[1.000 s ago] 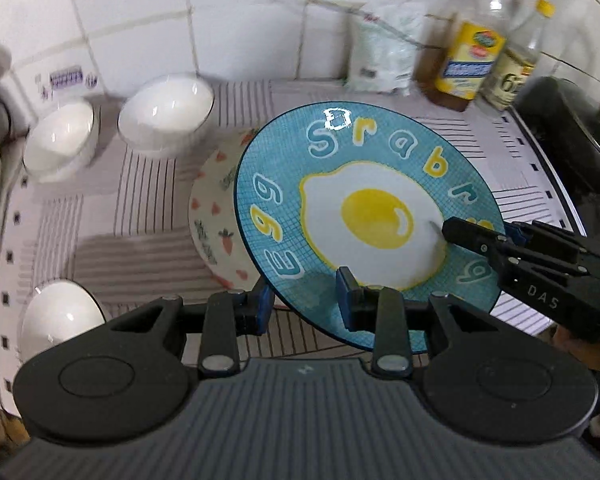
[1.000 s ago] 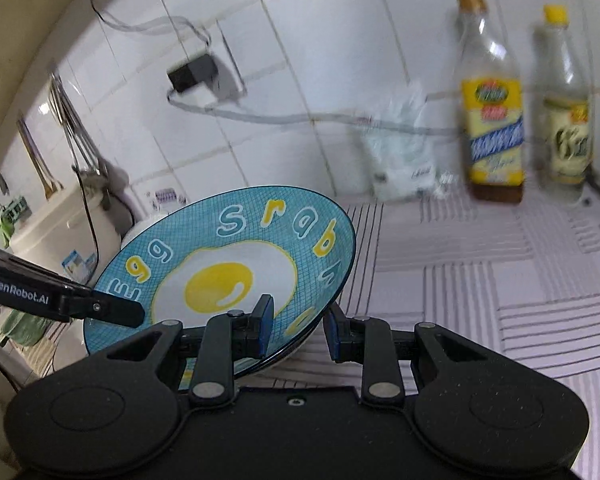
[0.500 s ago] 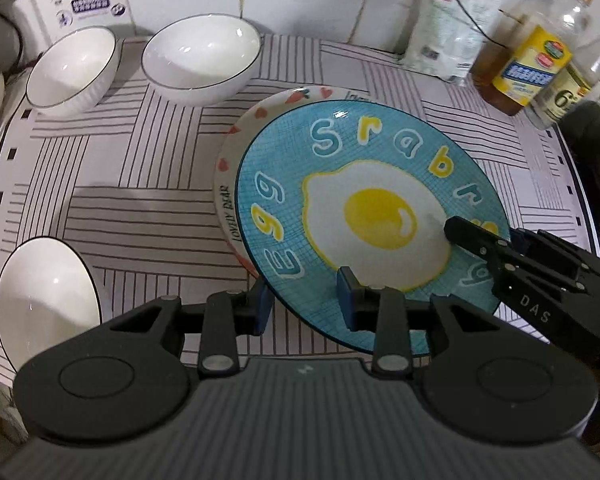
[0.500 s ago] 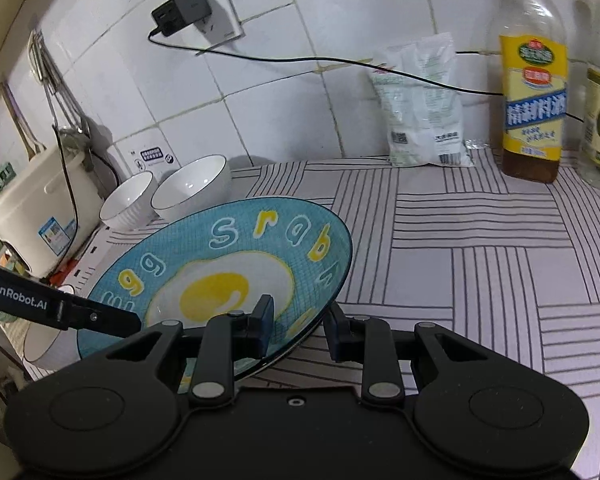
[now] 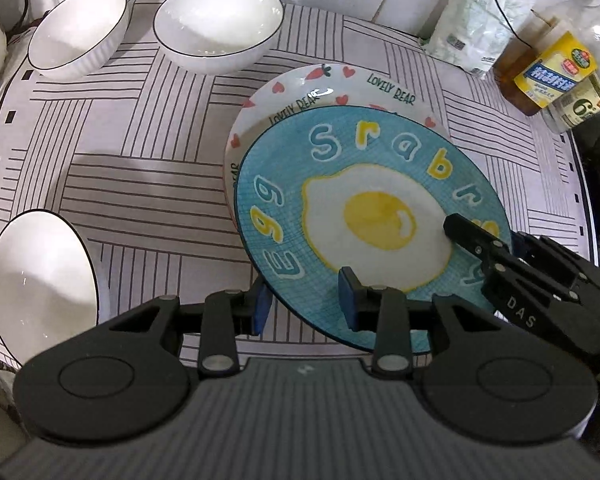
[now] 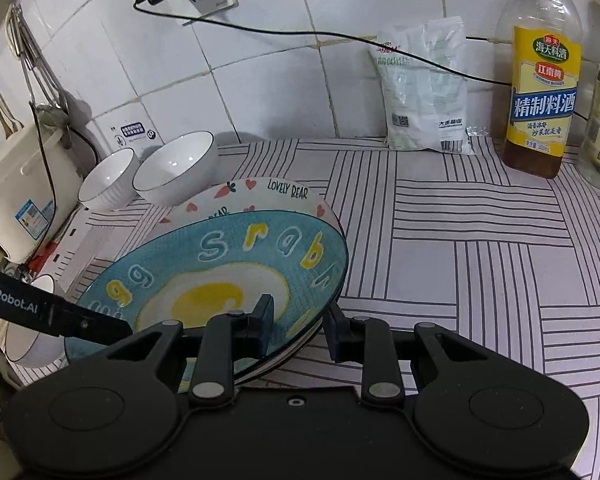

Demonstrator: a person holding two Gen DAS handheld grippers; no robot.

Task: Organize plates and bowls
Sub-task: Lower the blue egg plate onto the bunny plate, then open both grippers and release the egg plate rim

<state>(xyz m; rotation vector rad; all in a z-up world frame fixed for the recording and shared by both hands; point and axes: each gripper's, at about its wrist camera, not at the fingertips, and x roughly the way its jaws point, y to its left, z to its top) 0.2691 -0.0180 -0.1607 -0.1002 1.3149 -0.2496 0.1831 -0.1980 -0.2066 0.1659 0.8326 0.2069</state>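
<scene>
I hold the blue egg plate pinched in left tool and right tool; uneven release risks chipping the bear plate beneath.

The blue plate is teal with a fine grid, a white and yellow fried egg at its centre, and white and yellow letters round it. The plate beneath is white with red hearts, an orange carrot and dark lettering. The three bowls are white with thin dark rims. The surface is pale with blocks of dark stripes. The grippers' pads are blue on black fingers.
</scene>
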